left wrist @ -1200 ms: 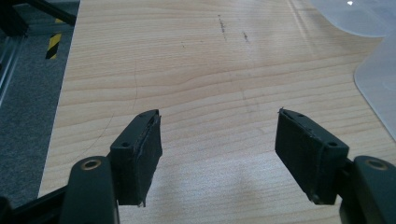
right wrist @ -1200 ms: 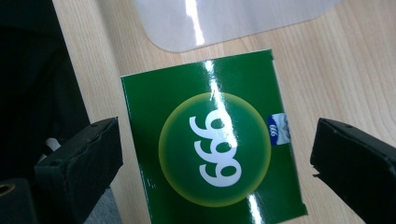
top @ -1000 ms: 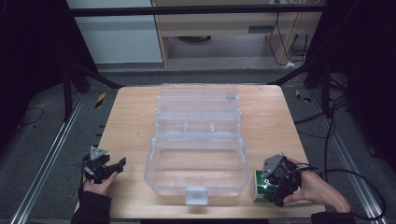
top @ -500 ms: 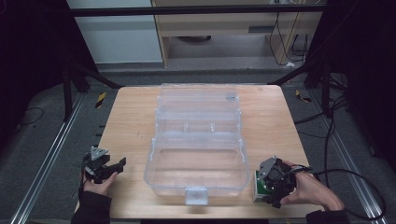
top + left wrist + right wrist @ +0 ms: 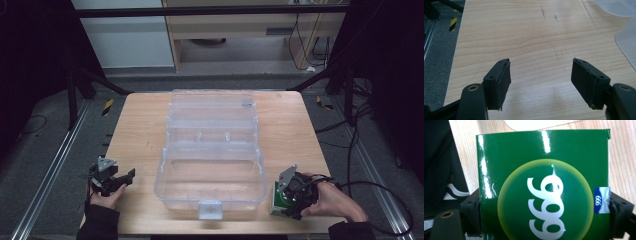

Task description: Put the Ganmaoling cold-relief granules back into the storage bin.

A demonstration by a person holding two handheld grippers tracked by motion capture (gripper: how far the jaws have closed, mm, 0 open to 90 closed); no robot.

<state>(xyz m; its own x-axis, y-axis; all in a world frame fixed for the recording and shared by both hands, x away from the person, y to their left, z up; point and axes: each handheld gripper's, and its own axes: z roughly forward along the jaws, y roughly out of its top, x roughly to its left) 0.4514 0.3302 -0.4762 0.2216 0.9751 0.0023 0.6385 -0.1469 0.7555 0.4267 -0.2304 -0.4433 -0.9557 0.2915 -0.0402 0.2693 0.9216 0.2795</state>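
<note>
The right gripper [image 5: 291, 199] is clamped on a green box [image 5: 544, 185], one black jaw pressed to each side of it. The box's glossy face carries white "999" digits in a yellow-green circle and a small blue label at one edge. In the high view the green box [image 5: 278, 200] sits at the table's near edge, just beside the near right corner of the clear plastic organizer case [image 5: 212, 150]. The left gripper [image 5: 541, 82] has its jaws spread wide with nothing between them, over bare wood. In the high view the left gripper [image 5: 117, 180] lies well apart from the case's near left corner. The case stands open in the middle of the wooden table [image 5: 135, 130], its lid laid back toward the far edge.
</note>
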